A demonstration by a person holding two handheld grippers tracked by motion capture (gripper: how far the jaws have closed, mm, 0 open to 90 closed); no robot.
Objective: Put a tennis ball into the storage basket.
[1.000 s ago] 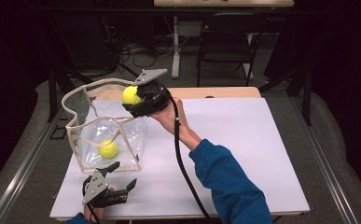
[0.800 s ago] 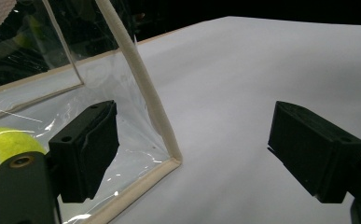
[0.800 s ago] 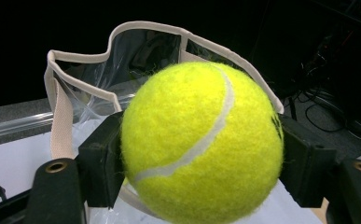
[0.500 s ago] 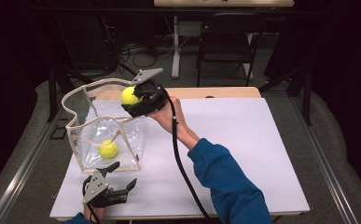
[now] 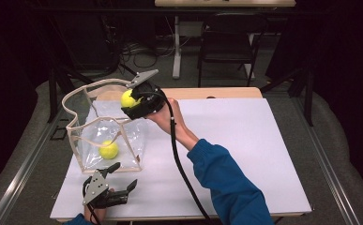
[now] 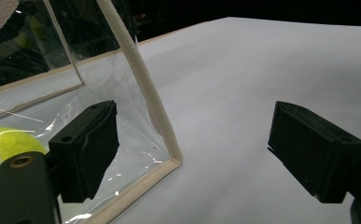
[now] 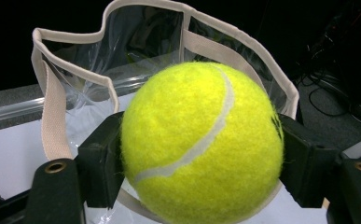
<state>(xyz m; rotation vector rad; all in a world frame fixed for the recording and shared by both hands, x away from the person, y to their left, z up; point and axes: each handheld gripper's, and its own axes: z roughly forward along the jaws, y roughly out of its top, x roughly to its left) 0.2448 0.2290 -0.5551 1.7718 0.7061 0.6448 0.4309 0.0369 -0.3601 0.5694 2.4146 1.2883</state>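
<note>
A clear plastic bag (image 5: 83,124) with beige trim stands open on the left of the white table (image 5: 245,140). One yellow tennis ball (image 5: 109,150) lies inside it. My right gripper (image 5: 133,104) is shut on a second tennis ball (image 5: 127,98) and holds it in the air above the bag's right rim. In the right gripper view this ball (image 7: 201,140) sits squeezed between the jaws, with the bag's rim (image 7: 71,77) behind it. My left gripper (image 5: 123,176) rests open near the table's front left, just before the bag's corner (image 6: 169,154), with nothing between its jaws. The inner ball (image 6: 1,149) shows through the plastic.
The table's front edge (image 5: 179,216) runs close to my left hand. A metal rail (image 5: 24,164) runs along the left side. A chair (image 5: 226,47) and cables stand on the dark floor behind the table. A black cable (image 5: 179,164) trails from the right gripper over the blue sleeve.
The right gripper with its ball has edged slightly left and down toward the bag's opening. The left gripper has stayed put.
</note>
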